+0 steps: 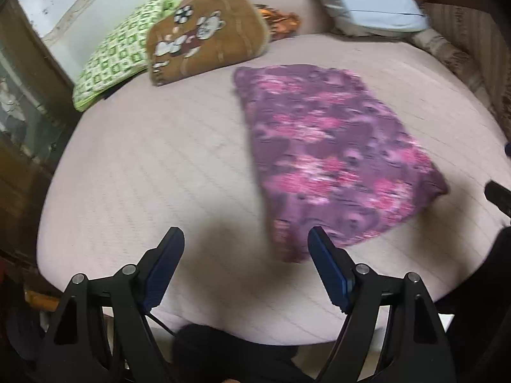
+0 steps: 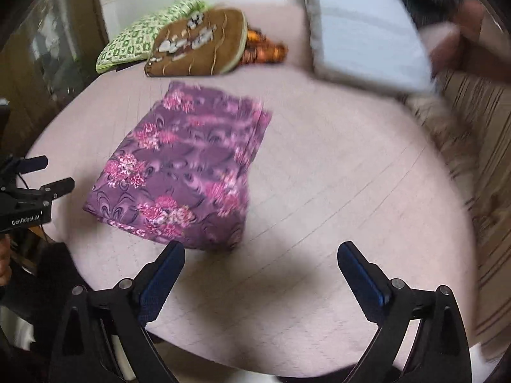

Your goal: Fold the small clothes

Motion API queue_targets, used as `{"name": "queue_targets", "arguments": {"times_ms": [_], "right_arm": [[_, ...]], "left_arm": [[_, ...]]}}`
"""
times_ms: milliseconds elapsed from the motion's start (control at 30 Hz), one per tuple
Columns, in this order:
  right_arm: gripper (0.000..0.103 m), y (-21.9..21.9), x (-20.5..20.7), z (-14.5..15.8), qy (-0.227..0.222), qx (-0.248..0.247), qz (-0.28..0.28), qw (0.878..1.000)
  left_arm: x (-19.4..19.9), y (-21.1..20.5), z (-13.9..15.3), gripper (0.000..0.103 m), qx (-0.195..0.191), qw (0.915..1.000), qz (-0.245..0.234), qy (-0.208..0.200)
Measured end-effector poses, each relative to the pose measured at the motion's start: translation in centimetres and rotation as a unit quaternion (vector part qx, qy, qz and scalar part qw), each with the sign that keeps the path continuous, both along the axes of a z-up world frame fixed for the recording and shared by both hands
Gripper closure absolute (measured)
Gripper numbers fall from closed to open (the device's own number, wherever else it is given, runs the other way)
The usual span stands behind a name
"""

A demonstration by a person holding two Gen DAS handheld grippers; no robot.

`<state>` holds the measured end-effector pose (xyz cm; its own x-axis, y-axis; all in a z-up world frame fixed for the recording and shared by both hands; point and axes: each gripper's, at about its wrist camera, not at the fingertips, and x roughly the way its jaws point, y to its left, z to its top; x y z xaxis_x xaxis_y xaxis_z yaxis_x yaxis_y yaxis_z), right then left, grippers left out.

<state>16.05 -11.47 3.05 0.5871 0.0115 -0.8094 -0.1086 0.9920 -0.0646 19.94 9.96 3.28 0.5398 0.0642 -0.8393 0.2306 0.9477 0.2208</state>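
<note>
While the purple floral garment [image 1: 332,153] lies folded into a flat rectangle right of centre in the left wrist view, the left hand-held gripper [image 1: 246,239] hangs above the pale pink bed [image 1: 153,159] with its jaws spread wide and nothing between them; its right fingertip only overlaps the cloth's near corner in the picture. The compact shape suggests the folding is largely done. A brown cartoon cushion [image 1: 204,35] and a green checked cushion [image 1: 118,54] sit in the upper left, a light blue pillow [image 1: 370,0] at the top, all clear of the work area. The gripper tilts steeply downward.

From the right wrist view, the garment [image 2: 179,169] sits left of centre, its layered edges showing toward the upper right. The right hand-held gripper [image 2: 262,249] stands fully open and empty over bare bed [image 2: 351,175], also angled downward. At the left edge the left hand-held gripper [image 2: 48,175] appears, just beside the garment.
</note>
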Motion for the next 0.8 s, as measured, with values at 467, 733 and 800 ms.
{"name": "queue_targets", "arguments": {"times_ms": [467, 733, 800], "right_arm": [[0.005, 0.3, -2.2, 1.3, -0.028, -0.061, 0.012, 0.998], [0.005, -0.3, -2.2, 1.0, -0.015, -0.058, -0.005, 0.998], [0.005, -0.4, -2.2, 1.0, -0.015, -0.061, -0.01, 0.998]], "left_arm": [[-2.1, -1.9, 1.3, 0.023, -0.005, 0.9986, -0.052, -0.005], [-2.0, -2.4, 1.3, 0.023, -0.021, 0.9972, -0.072, 0.002], [-2.1, -2.9, 1.2, 0.023, -0.024, 0.9967, -0.078, 0.002]]}}
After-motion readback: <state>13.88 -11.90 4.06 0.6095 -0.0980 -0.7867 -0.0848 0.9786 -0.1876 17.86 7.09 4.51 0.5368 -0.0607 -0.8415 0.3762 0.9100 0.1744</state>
